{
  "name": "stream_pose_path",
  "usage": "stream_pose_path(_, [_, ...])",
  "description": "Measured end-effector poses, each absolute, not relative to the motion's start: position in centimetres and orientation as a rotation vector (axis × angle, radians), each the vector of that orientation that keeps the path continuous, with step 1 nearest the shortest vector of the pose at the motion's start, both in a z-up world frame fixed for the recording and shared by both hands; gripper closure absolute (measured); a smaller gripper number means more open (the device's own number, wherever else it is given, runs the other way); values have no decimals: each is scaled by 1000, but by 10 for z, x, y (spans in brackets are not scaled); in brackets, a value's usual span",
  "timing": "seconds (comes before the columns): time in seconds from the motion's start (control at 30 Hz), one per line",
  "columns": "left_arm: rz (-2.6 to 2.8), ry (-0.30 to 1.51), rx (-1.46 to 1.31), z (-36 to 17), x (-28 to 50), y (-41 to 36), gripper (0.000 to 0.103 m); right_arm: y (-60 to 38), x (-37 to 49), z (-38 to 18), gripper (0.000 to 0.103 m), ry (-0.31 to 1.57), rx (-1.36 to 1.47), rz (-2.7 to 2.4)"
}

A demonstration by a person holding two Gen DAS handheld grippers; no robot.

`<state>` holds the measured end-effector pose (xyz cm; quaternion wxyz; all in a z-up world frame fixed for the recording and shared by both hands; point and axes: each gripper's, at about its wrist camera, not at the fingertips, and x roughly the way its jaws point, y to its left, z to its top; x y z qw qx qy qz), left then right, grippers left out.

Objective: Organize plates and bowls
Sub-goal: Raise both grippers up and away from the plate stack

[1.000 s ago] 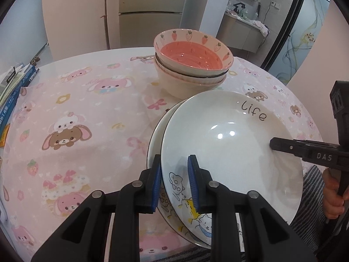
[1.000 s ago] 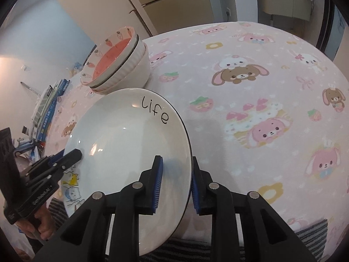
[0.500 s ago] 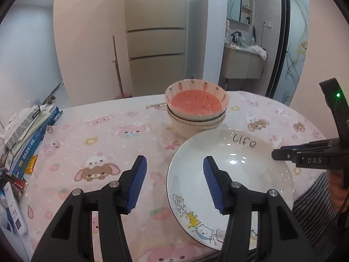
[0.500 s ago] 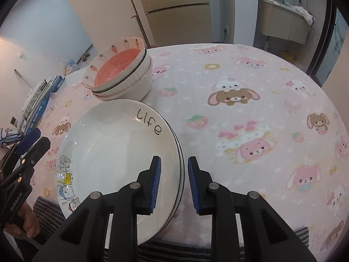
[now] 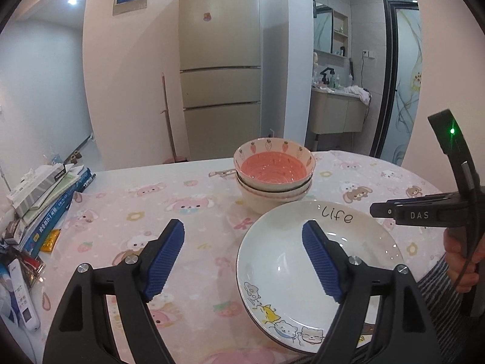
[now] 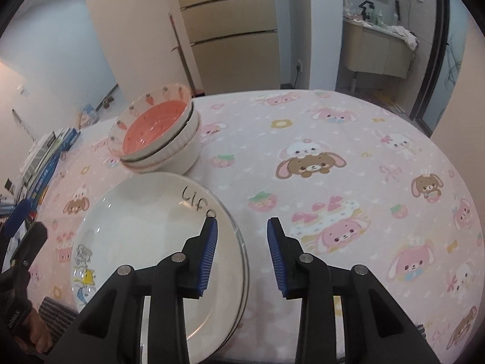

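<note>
With both the left gripper (image 5: 242, 242) and right gripper (image 6: 242, 239) just opening, jaws apart and empty, lift them straight clear of the stacked plates (image 6: 145, 230) at lower left without nudging the rims.

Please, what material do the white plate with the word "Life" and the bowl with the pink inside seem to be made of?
The white round plate lettered "Life" looks like glazed ceramic: its surface is glossy and mirrors the ceiling lights as bright spots. The strawberry-rimmed bowl with the pink inside also appears to be glazed ceramic, with a smooth shine and printed pattern. Melamine cannot be fully excluded.
</note>
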<state>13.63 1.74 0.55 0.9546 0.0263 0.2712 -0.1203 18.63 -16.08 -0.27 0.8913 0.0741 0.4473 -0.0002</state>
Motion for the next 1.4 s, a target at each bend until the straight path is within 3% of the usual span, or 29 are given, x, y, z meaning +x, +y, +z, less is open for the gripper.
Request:
stream_pose_path(0.63, [-218, 547, 23, 4, 139, 25, 23, -182, 186, 1, 67, 886, 195, -42])
stream_pose_path(0.83, [-201, 520, -23, 13, 139, 37, 23, -169, 176, 26, 67, 810, 132, -4])
stream_pose_path(0.97, [-182, 492, -26, 23, 137, 42, 23, -164, 170, 47, 52, 758, 120, 30])
stream_pose_path(1.1, [-172, 471, -10, 36, 133, 40, 23, -160, 162, 69, 51, 710, 93, 50])
stream_pose_path(1.17, [-167, 459, -2, 42, 130, 39, 23, -159, 159, 77, 43, 696, 93, 61])
stream_pose_path(1.4, [-162, 422, 4, 64, 124, 36, 20, -163, 148, 102, 42, 679, 139, 124])
